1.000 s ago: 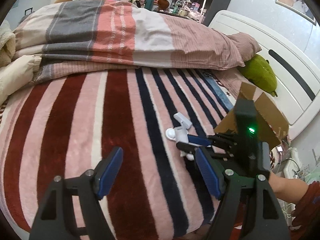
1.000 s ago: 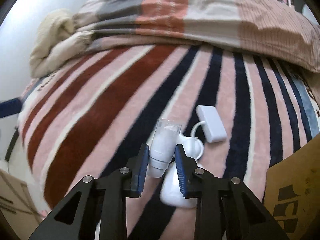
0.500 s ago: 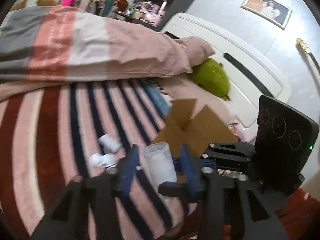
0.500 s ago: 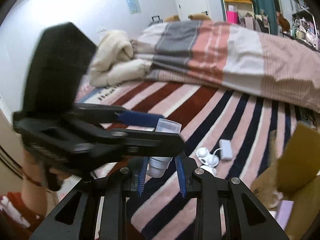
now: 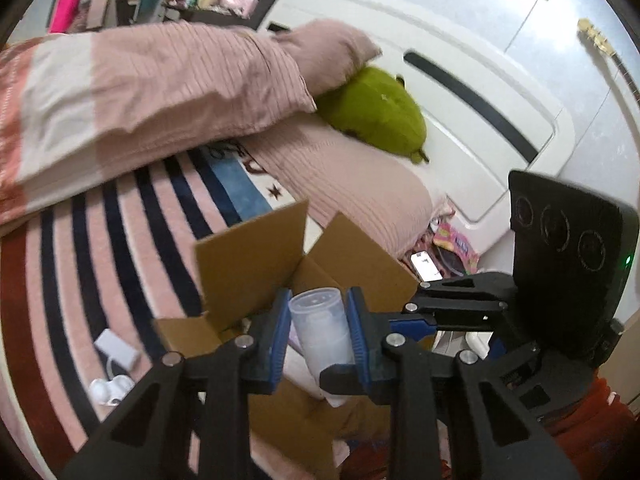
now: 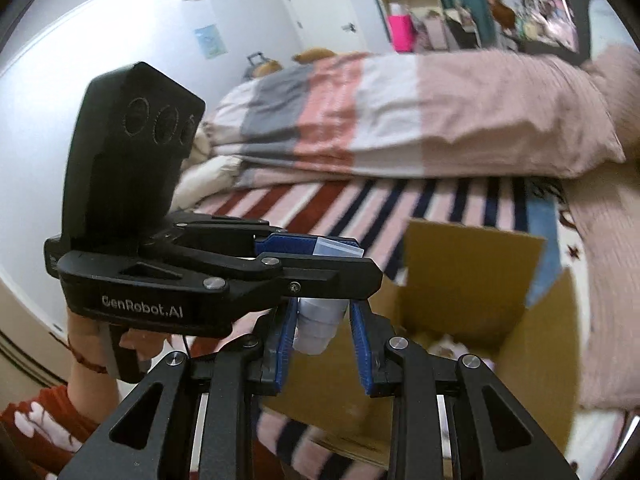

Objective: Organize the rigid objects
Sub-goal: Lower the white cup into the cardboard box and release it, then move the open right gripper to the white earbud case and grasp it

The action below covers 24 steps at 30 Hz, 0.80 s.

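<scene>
A clear plastic bottle with a white base (image 5: pixel 320 330) is held in the air above the open cardboard box (image 5: pixel 256 264). My left gripper (image 5: pixel 318 330) is shut on its upper part. In the right wrist view the bottle's lower part (image 6: pixel 318 326) hangs between the blue pads of my right gripper (image 6: pixel 322 338), whose jaws stand apart with a gap on the right side. The left gripper (image 6: pixel 316 250) crosses in front, clamped on the bottle's cap end. The box (image 6: pixel 472 280) lies just behind and below.
A white adapter with cable (image 5: pixel 116 350) and a white round item (image 5: pixel 108 388) lie on the striped blanket left of the box. A green plush (image 5: pixel 376 114), pink pillows and the white headboard (image 5: pixel 480 92) are behind. A folded duvet (image 6: pixel 360 116) lies across the bed.
The bottle went from the right gripper's grip on the bed up to above the box. The left gripper closed on it, and the right gripper's jaws have widened.
</scene>
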{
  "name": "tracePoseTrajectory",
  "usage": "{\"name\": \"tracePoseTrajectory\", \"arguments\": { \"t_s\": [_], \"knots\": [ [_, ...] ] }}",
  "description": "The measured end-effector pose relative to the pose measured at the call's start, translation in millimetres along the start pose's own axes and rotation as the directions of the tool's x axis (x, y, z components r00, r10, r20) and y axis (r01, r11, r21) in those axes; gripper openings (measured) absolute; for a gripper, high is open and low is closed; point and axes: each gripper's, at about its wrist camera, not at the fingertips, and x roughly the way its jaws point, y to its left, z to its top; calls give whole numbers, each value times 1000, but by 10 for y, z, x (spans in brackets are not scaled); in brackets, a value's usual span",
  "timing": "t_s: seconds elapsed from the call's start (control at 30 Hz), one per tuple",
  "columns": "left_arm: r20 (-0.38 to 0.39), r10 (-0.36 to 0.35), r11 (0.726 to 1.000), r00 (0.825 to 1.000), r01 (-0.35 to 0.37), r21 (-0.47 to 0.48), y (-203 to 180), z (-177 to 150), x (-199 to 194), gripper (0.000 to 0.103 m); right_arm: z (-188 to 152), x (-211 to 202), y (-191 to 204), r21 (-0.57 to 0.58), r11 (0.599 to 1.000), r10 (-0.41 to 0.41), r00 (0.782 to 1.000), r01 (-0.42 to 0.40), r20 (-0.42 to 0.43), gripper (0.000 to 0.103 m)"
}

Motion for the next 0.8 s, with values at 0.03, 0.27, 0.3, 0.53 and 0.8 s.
{"name": "tracePoseTrajectory", "arguments": {
  "t_s": [0.03, 0.27, 0.3, 0.53, 0.8],
  "knots": [
    [-18, 4, 1000, 1000, -4, -1, -12, 24, 68, 25, -7, -1, -98, 18, 1000, -1, 1000, 1, -23, 22],
    [-97, 121, 993, 988, -120, 19, -30, 57, 255, 63, -11, 231, -374, 13, 999, -48, 979, 52, -197, 28],
    [-87, 129, 992, 988, -128, 22, -21, 45, 199, 64, -2, 240, -365, -8, 998, -70, 978, 70, -197, 30],
    [-6, 178, 984, 984, -178, 5, 149, -61, -295, 64, -58, 151, -45, -80, 993, -95, 991, 87, -98, 36],
    [130, 285, 958, 950, -279, -67, 555, -484, -1144, 66, -8, 391, 788, -157, 987, 23, 999, -27, -30, 36]
  ]
}}
